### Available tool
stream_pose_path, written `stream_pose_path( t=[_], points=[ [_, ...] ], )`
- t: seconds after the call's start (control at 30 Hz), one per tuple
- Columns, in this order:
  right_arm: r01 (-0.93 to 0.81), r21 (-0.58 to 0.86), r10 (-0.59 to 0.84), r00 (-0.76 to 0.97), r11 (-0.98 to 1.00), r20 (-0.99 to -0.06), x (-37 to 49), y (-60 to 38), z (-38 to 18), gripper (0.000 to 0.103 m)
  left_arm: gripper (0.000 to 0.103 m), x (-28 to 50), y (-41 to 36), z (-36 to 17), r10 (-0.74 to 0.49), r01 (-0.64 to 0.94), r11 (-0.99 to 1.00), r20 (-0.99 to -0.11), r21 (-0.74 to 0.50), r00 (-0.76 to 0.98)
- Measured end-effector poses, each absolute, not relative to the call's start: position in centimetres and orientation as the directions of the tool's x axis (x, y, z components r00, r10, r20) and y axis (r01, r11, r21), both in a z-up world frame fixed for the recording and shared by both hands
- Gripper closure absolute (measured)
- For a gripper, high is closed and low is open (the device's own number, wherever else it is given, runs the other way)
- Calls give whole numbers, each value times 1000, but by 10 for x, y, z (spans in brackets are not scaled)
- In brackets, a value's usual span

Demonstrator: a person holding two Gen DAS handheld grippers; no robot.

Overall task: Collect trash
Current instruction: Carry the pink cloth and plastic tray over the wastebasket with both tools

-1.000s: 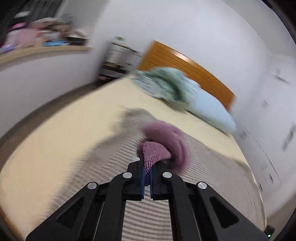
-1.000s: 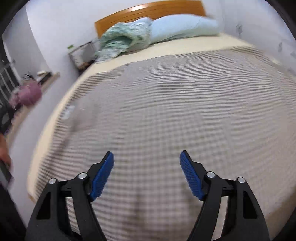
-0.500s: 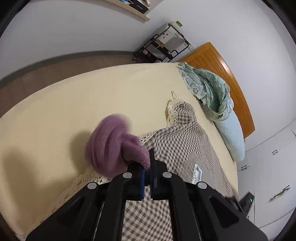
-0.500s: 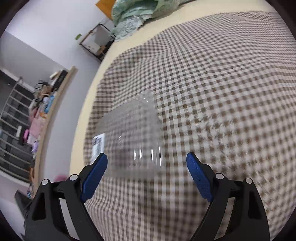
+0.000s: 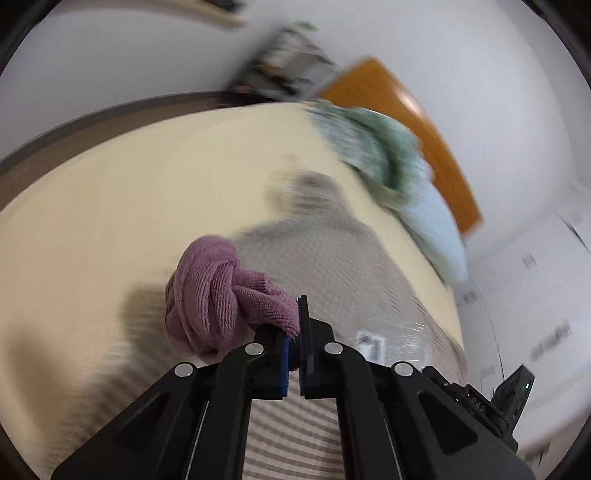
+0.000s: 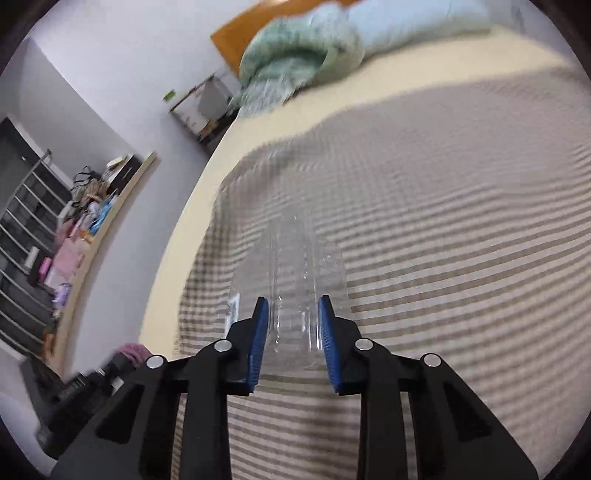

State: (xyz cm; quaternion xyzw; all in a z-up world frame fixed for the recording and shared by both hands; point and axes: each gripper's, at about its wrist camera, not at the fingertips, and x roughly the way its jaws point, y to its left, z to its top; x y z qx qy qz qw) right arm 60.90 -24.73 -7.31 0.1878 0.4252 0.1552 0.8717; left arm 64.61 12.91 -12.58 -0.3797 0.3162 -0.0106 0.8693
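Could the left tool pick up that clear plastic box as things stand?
Probably not: the left tool is shut on a purple cloth, so it has no free grip. The right tool already has the clear plastic box between its fingers.

Green blanket and pale pillow against wooden headboard.

On the bed lies the checked cloth — pillow behind it, shelf left.
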Motion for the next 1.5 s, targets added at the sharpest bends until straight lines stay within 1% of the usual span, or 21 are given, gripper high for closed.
stream_pose_path(
  t=[0.03, 0.13, 0.23, 0.33, 0.43, 0.47, 0.53, 0.6, 0.73, 0.77, 0.87, 0.93, 1.0, 1.03, 1.07, 1.13, 1.2, 1.3, 1.43, 1.5],
  points=[
    [-101, 443, 408, 607, 891, -681, 604, -258, -70, 77, 102, 651, 108, -119, -295, -166, 735, -530, -658, 795],
    [-42, 420, 343, 655, 907, -673, 575, -311, -58, 77, 102, 661, 59, -111, -380, -69, 760, -529, -646, 759],
    [24, 388, 262, 698, 921, -666, 536, -371, -51, 77, 102, 662, 2, -107, -455, 29, 786, -547, -618, 703],
    [76, 364, 198, 727, 929, -657, 502, -413, -50, 77, 102, 651, -55, -102, -505, 118, 806, -570, -580, 648],
    [153, 320, 101, 750, 935, -654, 459, -456, -53, 77, 102, 635, -97, -97, -538, 187, 809, -577, -557, 614],
    [195, 305, 54, 758, 932, -650, 435, -478, -55, 77, 102, 628, -116, -96, -554, 219, 808, -580, -547, 597],
    [234, 314, 21, 770, 920, -637, 402, -506, -57, 77, 102, 608, -157, -99, -574, 285, 812, -606, -509, 551],
    [303, 303, -48, 774, 903, -631, 351, -542, -63, 77, 102, 587, -185, -103, -596, 339, 802, -626, -492, 502],
    [411, 299, -125, 741, 861, -660, 264, -596, -78, 77, 102, 544, -246, -107, -672, 450, 734, -639, -508, 375],
    [450, 287, -153, 721, 846, -676, 235, -610, -87, 77, 102, 533, -261, -105, -689, 483, 713, -635, -509, 348],
    [534, 229, -224, 652, 814, -725, 188, -631, -110, 77, 102, 501, -302, -101, -730, 559, 650, -628, -515, 269],
    [580, 207, -241, 600, 788, -763, 161, -643, -137, 77, 102, 478, -324, -103, -753, 595, 607, -621, -527, 217],
    [622, 130, -282, 518, 772, -808, 149, -647, -177, 77, 102, 457, -347, -111, -772, 609, 562, -620, -560, 142],
    [628, 98, -295, 491, 772, -819, 148, -647, -192, 77, 102, 448, -358, -118, -774, 606, 545, -625, -579, 100],
    [632, 61, -295, 443, 773, -847, 144, -651, -222, 77, 102, 437, -370, -126, -766, 606, 539, -640, -585, 63],
    [627, 40, -271, 391, 778, -880, 143, -653, -261, 77, 102, 421, -389, -141, -734, 611, 544, -679, -575, 15],
    [620, 29, -245, 353, 784, -903, 144, -654, -291, 77, 102, 407, -406, -157, -705, 615, 546, -709, -568, -29],
    [602, 25, -221, 330, 798, -918, 147, -652, -319, 77, 102, 391, -432, -181, -659, 623, 554, -748, -553, -79],
    [411, -64, -211, 323, 909, -922, 157, -625, -340, 77, 102, 385, -472, -212, -609, 610, 568, -781, -552, -140],
    [295, -73, -162, 288, 953, -944, 155, -612, -361, 76, 102, 390, -488, -229, -574, 604, 586, -803, -539, -160]
  ],
)
